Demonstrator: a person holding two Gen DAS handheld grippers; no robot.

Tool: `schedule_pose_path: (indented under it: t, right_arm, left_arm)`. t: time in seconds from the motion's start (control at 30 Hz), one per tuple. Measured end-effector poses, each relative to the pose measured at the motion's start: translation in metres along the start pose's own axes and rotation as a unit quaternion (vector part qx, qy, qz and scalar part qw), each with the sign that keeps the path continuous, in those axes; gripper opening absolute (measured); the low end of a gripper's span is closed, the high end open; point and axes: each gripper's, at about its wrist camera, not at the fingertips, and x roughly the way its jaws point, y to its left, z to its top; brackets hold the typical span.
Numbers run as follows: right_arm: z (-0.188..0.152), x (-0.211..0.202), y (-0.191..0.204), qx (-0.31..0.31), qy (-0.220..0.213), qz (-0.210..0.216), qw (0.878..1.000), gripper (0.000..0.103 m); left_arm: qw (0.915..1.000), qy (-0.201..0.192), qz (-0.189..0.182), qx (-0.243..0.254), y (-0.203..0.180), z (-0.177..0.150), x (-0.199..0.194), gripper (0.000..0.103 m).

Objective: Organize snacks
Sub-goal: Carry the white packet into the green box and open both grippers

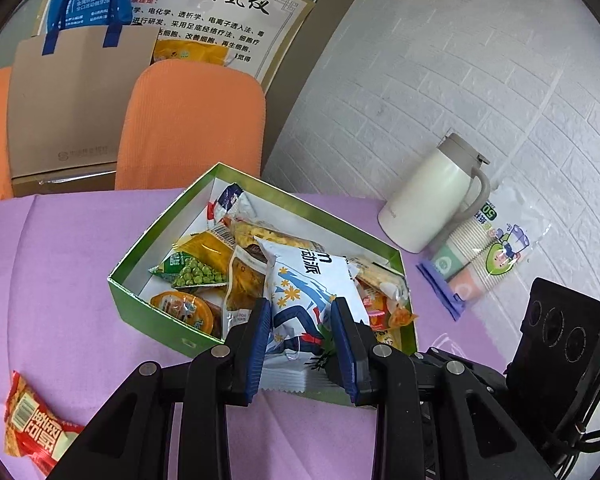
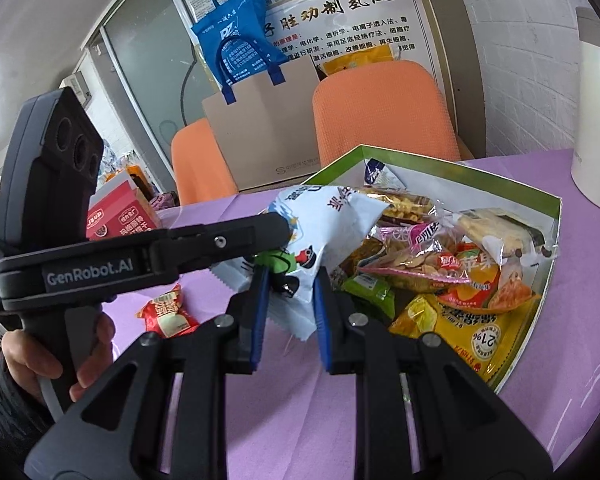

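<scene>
A white snack bag (image 1: pixel 308 280) with a blue and yellow print hangs over the near edge of the green box (image 1: pixel 160 320), which is full of snack packets. My left gripper (image 1: pixel 302 320) is shut on the bag's lower part, its blue pads pressing on both sides. In the right wrist view my right gripper (image 2: pixel 290 300) is shut on another corner of the same white bag (image 2: pixel 332 216). The left gripper (image 2: pixel 278 228) comes in from the left across it, held by a hand (image 2: pixel 88 360). A red snack packet (image 1: pixel 32 420) lies loose on the purple cloth.
A white thermos jug (image 1: pixel 432 196) and a pack of paper cups (image 1: pixel 484 256) stand right of the box near the wall. Two orange chairs (image 1: pixel 192 120) and a brown paper bag (image 1: pixel 72 112) are behind the table. A red carton (image 2: pixel 120 216) sits far left.
</scene>
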Motion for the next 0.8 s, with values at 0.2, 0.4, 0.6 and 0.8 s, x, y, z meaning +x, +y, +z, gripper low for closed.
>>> schedule_pose_path:
  t: [0.2, 0.4, 0.6, 0.8]
  right_arm:
    - [-0.003, 0.034, -0.016, 0.008, 0.034, -0.035, 0.999, 0.020]
    - [0.005, 0.052, -0.024, 0.013, 0.035, -0.049, 0.998, 0.019]
    - [0.006, 0.051, -0.020, -0.003, 0.033, -0.053, 0.998, 0.020]
    - [-0.015, 0.031, -0.007, -0.034, 0.024, -0.057, 0.997, 0.084]
  left_arm:
    - [0.9996, 0.024, 0.015, 0.004, 0.010, 0.001, 0.030, 0.031]
    - [0.9989, 0.026, 0.039, 0.007, 0.018, 0.006, 0.041, 0.031]
    - [0.9988, 0.007, 0.048, 0.009, 0.020, 0.003, 0.028, 0.034]
    - [0.9951, -0.051, 0.085, -0.002, 0.020, -0.015, -0.011, 0.090]
